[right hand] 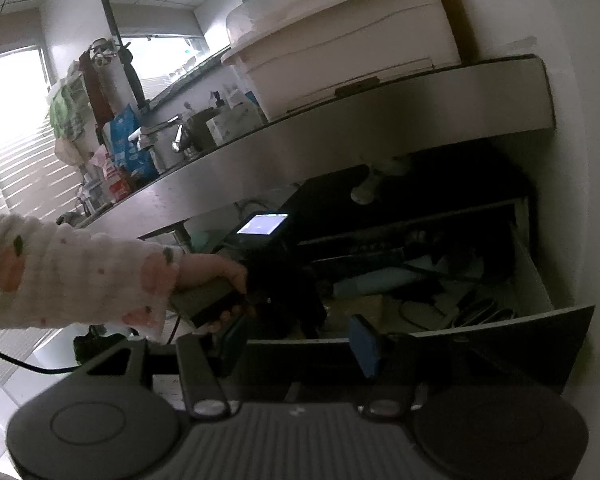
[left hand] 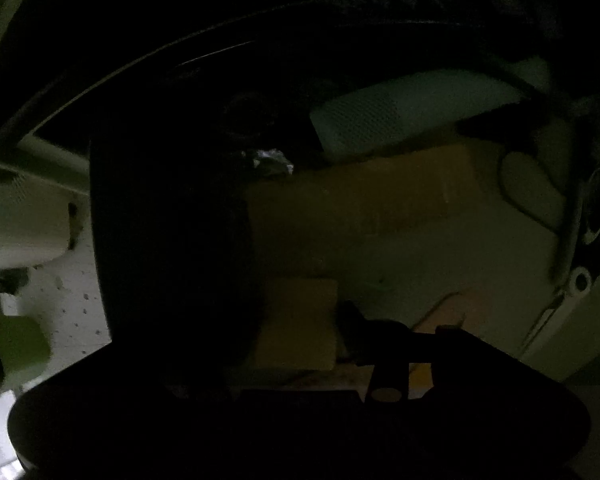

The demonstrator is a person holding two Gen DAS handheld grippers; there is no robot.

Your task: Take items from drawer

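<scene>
Kitchen clutter is seen under a bright window, with a long bench (right hand: pixel 340 120) carrying a white tub (right hand: pixel 340 32) near its right end and bottles toward the far left. Beneath the bench's right end the drawer (right hand: pixel 500 344) is pulled open, its dark front panel nearest the right camera. Inside it, a tangle of items is made out: a brown box (left hand: pixel 364 196) across the middle, a white mesh-textured pad (left hand: pixel 404 112) toward the back edge, a crumpled foil scrap (left hand: pixel 272 160) beside the box's left corner, cables (right hand: pixel 420 308) and a metal tool (left hand: pixel 588 232) along the right wall.

The left claw (left hand: pixel 320 320) is sunk deep in the drawer, as shown by the dim left view. One finger is lost in shadow, so it cannot be told whether the fingers are apart or together, nor whether anything is held. A pale block (left hand: pixel 300 324) lies just ahead of its base. The left hand (right hand: pixel 216 276), in a patterned sleeve, is seen on the handle at the drawer's left corner.

The right claw (right hand: pixel 300 344) is held outside, above the front edge, with blue pads (right hand: pixel 364 344) apart and nothing between them.

The step in hand is judged to be the reach for a first item. A clean closure on one loose piece is called for next, followed by a lift clear of the cables and front panel.
</scene>
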